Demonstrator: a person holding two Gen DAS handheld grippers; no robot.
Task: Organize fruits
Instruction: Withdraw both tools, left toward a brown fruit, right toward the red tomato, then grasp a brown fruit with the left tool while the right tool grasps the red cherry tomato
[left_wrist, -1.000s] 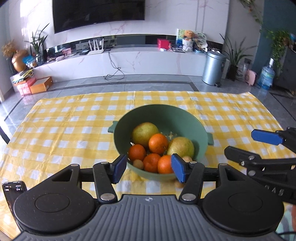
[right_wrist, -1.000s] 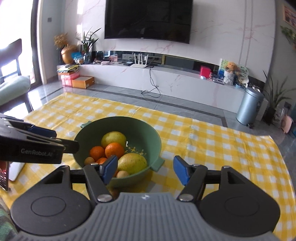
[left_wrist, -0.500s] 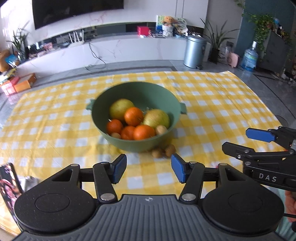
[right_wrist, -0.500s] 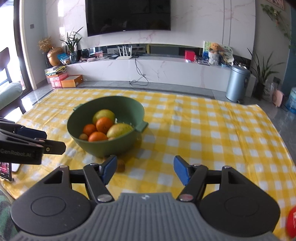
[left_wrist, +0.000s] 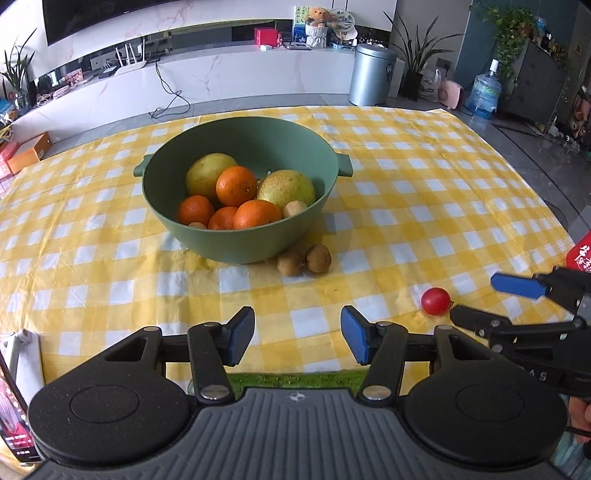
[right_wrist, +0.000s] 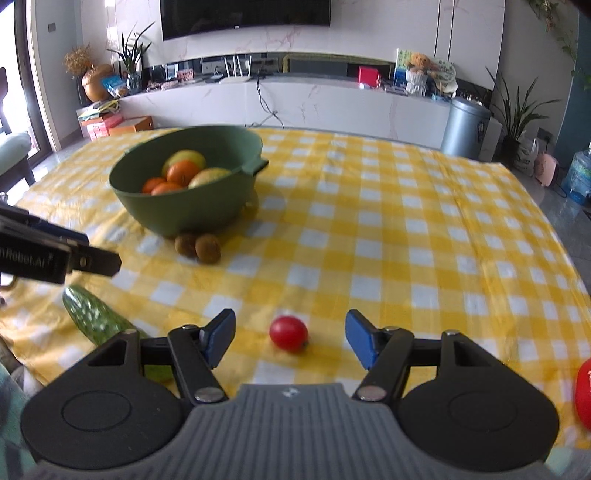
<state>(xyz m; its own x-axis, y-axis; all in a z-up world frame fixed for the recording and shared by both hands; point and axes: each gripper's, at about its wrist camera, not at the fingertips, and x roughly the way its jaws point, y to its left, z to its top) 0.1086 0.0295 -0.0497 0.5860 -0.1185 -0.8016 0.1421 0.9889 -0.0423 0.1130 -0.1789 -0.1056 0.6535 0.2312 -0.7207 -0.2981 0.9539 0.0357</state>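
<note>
A green bowl (left_wrist: 240, 242) (right_wrist: 184, 210) holds oranges (left_wrist: 236, 185), two yellow-green fruits (left_wrist: 286, 188) and small brown fruits. Two brown fruits (left_wrist: 304, 259) (right_wrist: 199, 246) lie on the yellow checked cloth against the bowl's near side. A cherry tomato (right_wrist: 288, 333) (left_wrist: 436, 301) lies between my right gripper's open fingers. A green cucumber (right_wrist: 96, 317) lies at the near left edge. My left gripper (left_wrist: 297, 341) is open and empty, well short of the bowl. My right gripper (right_wrist: 290, 339) is open.
The yellow checked cloth (left_wrist: 424, 206) covers the table. A red object (right_wrist: 583, 395) (left_wrist: 580, 254) sits at the table's right edge. A phone (left_wrist: 14, 413) stands at the near left. Beyond the table are a metal bin (left_wrist: 371, 74) and a TV console.
Both grippers have pulled back and up from the bowl toward the near edge. The tomato, the cucumber and the two brown fruits have come into view.
</note>
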